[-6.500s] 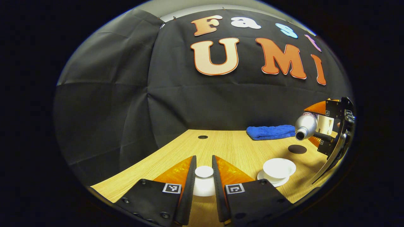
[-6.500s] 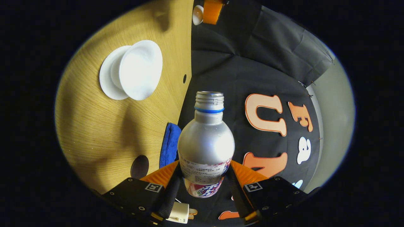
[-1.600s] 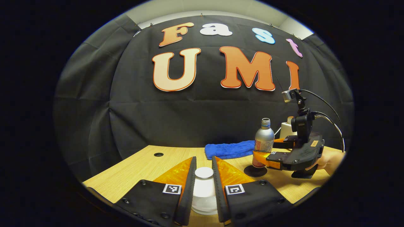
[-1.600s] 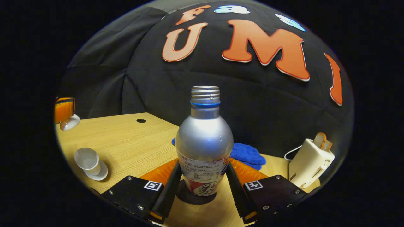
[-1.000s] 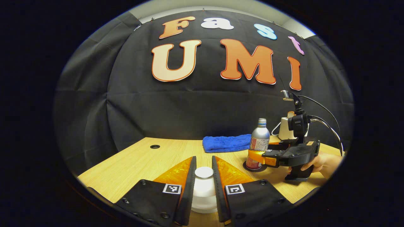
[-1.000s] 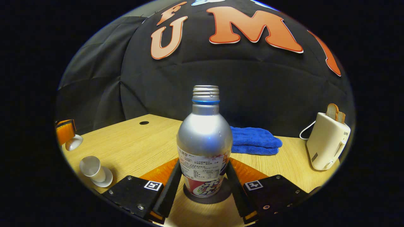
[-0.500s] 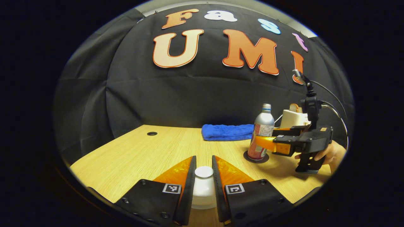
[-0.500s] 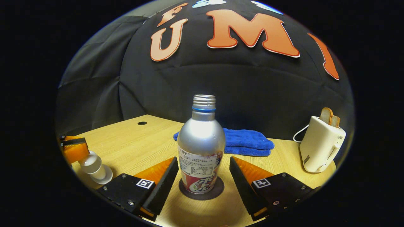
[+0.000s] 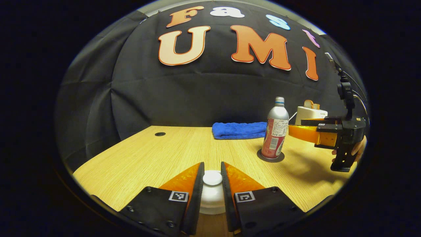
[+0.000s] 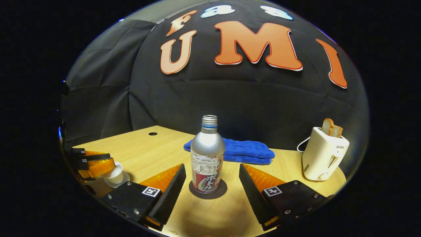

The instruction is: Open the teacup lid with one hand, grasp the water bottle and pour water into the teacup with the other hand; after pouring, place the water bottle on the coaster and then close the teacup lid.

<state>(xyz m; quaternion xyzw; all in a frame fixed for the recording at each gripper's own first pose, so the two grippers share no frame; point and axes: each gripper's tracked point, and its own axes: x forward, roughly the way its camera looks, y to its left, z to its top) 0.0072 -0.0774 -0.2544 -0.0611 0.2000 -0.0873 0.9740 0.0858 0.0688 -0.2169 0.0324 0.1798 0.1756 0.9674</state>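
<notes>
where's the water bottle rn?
Water bottle stands upright on the dark coaster, just ahead of the open right gripper, with the blue towel behind it.

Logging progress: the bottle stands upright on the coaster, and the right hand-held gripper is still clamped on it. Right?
Not quite. The bottle does stand upright on the coaster, but the right hand-held gripper is open, its fingers apart and clear of the bottle on both sides, as the right gripper view shows.

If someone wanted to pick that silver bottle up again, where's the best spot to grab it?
Probably the straight lower body of the water bottle, below its rounded shoulder, coming in level from the front as the right gripper faces it. It stands upright on the coaster, and its neck is narrow and threaded.
</notes>
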